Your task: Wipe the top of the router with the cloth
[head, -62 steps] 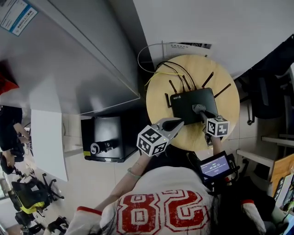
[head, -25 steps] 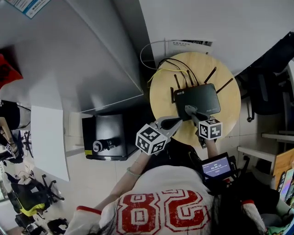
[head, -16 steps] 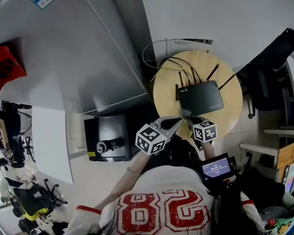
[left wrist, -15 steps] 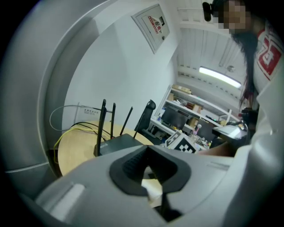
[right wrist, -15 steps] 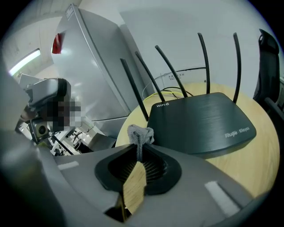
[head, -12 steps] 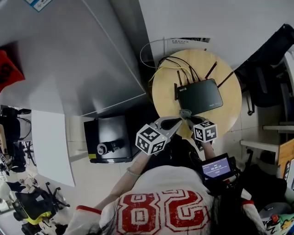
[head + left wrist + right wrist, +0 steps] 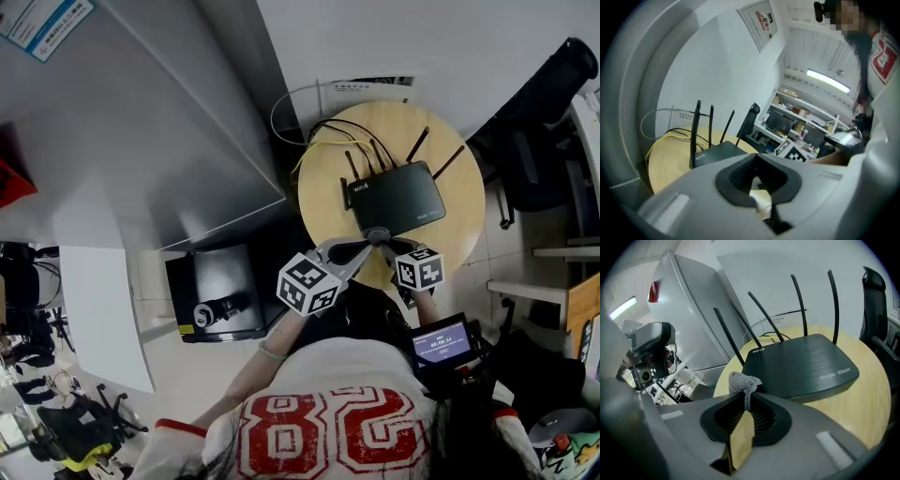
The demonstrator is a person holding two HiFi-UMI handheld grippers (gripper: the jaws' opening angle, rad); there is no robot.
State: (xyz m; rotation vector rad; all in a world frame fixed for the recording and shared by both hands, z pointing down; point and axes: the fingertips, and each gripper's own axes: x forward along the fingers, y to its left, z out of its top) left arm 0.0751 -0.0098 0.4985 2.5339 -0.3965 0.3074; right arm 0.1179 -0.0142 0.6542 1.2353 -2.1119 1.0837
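STATUS | My right hand-held gripper (image 7: 744, 401) pinches the crumpled grey cloth (image 7: 742, 379) | cloth off the flat black plastic router (image 7: 801, 359), at the round wooden bench (image 7: 319, 187) near edge | left hand-held gripper (image 7: 367, 247) closed, empty | wipe probably done or between passes.

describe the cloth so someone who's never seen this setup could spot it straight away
Find the round wooden table with the flat black router on it. At the router's near edge, the right gripper pinches a small crumpled cloth between its shut jaws. It is the only soft, grey, bunched-up thing there, next to the hard, smooth black router.
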